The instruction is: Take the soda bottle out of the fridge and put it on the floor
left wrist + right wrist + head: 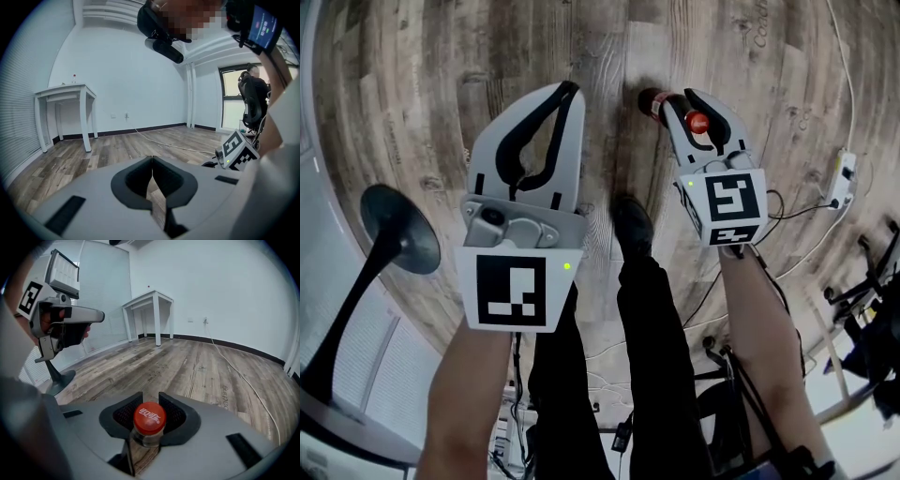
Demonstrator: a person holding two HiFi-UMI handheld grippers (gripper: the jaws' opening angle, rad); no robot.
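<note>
Three wide-angle views under even, cool, diffuse light. Each picture sits in a rounded frame with black corners and darkens toward its rim. Straight lines bow outward, most plainly the boards of the floor (412, 84) in the head view and the legs of the table (70, 93) in the left gripper view. The window (232, 105) at the right of that view is the brightest area, nearly washed out, and the white wall (131, 70) takes a bluish cast. In the right gripper view the blinds (101, 298) glow pale at left. Shadows are faint and soft-edged. The red cap of the soda bottle (149, 418) is sharp and carries a dull highlight.
</note>
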